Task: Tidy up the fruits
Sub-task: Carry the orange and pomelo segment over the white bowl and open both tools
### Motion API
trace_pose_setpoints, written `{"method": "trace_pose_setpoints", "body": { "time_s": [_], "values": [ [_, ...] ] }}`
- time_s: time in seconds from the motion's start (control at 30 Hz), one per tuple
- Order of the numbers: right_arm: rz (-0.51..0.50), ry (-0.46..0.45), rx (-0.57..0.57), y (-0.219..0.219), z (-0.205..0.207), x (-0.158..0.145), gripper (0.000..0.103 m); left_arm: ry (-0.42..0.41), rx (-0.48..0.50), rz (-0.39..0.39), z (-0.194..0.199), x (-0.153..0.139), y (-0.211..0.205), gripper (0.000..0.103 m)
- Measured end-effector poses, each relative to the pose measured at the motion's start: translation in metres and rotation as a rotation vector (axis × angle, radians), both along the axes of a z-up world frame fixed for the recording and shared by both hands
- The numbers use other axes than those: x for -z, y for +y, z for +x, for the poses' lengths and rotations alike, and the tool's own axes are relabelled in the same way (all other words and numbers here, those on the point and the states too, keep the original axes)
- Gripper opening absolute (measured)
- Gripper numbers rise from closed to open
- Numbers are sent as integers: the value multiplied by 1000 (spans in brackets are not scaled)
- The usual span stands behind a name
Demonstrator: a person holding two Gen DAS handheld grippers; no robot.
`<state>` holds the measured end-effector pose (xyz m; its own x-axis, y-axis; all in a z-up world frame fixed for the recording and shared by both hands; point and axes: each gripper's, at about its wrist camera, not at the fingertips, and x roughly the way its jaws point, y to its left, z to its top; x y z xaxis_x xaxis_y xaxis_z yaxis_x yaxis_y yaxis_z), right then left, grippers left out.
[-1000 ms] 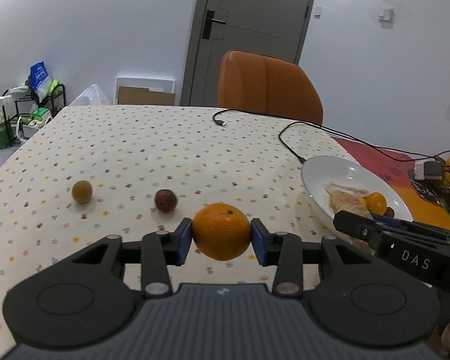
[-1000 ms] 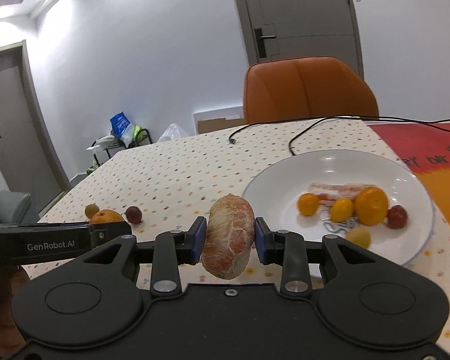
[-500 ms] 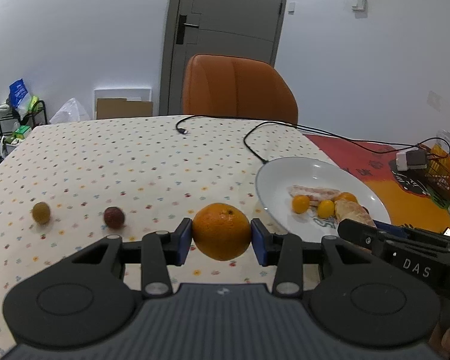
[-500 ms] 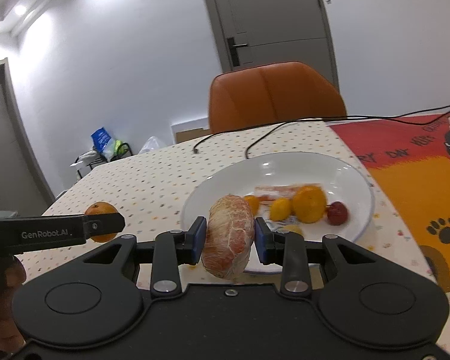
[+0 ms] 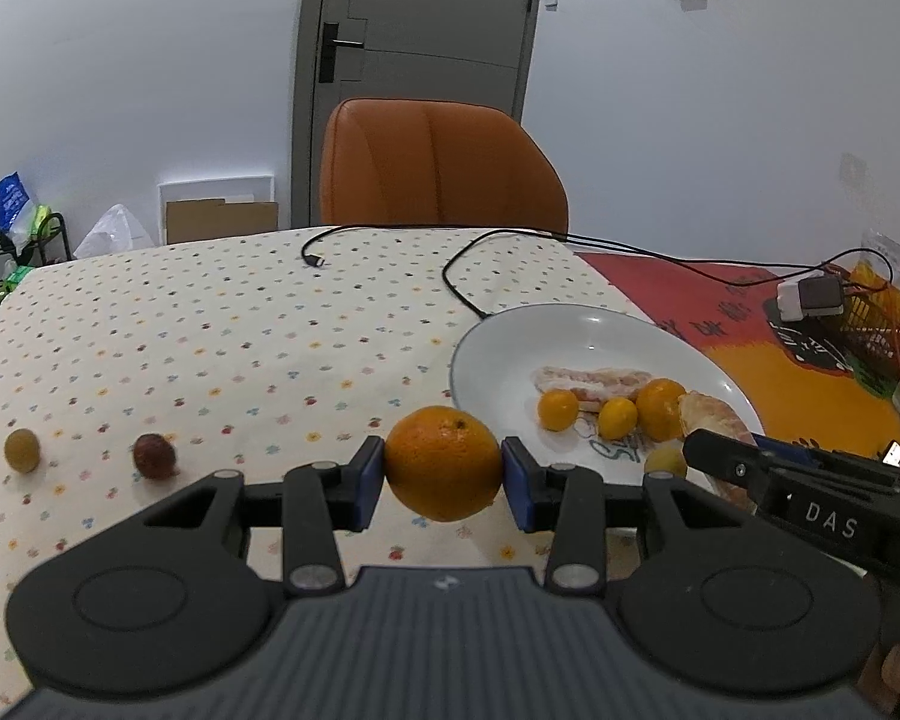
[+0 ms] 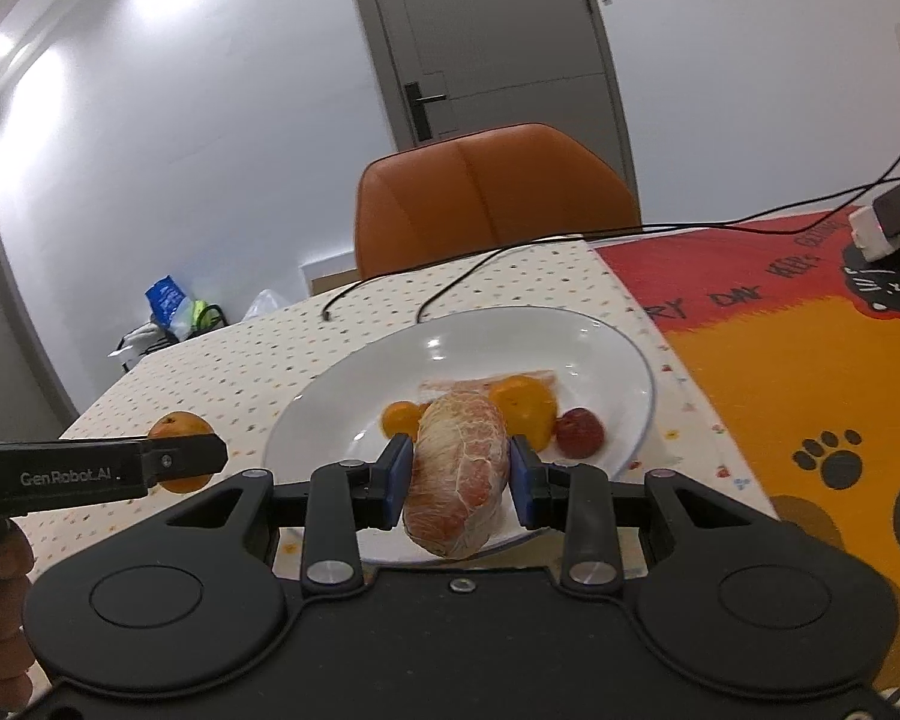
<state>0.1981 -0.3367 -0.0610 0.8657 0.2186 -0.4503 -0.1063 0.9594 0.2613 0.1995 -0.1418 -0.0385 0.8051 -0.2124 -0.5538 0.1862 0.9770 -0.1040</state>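
1. Two hand-held grippers are each loaded: the left hand-held gripper (image 5: 443,476) clamps an orange (image 5: 443,462) between its blue pads, held above the bench (image 5: 210,324) near the white plate (image 5: 510,336).
2. At the right, the right hand-held gripper (image 6: 456,481) grips a peeled grapefruit segment (image 6: 457,474), poised over the near rim of the plate (image 6: 342,396).
3. On the plate lie several small orange and yellow fruits (image 5: 558,410), a red fruit (image 6: 579,432) and a pale pink segment (image 5: 594,381).
4. Left of the orange, a dark red fruit (image 5: 155,456) and a small yellow-green fruit (image 5: 22,449) sit apart on the dotted tablecloth.
5. Behind the bench stand an orange chair (image 5: 441,168) and a grey door (image 5: 420,60); black cables (image 5: 462,276) trail across the cloth.
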Motion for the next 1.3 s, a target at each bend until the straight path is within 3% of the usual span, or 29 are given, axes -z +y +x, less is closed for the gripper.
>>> {"method": "trace_pose_setpoints", "body": {
  "time_s": [0.4, 0.7, 0.83, 1.03, 1.1, 1.3],
  "values": [
    [8, 2, 38, -13, -4, 2, 38, 5, 48, -6, 14, -1, -25, 41],
    [-6, 7, 55, -6, -6, -2, 40, -4, 20, -14, 11, -8, -17, 44],
    [-25, -2, 59, -1, -9, -3, 47, 2, -5, -10, 7, -10, -10, 47],
    [-29, -10, 44, 6, -13, -8, 53, -16, -36, -1, -1, -14, 5, 62],
    [-30, -12, 39, 10, -14, -10, 54, -30, -59, -2, -3, -18, 13, 72],
    [-32, -23, 20, 21, -17, -17, 64, -32, -132, -14, -7, -24, 39, 80]
  ]
}}
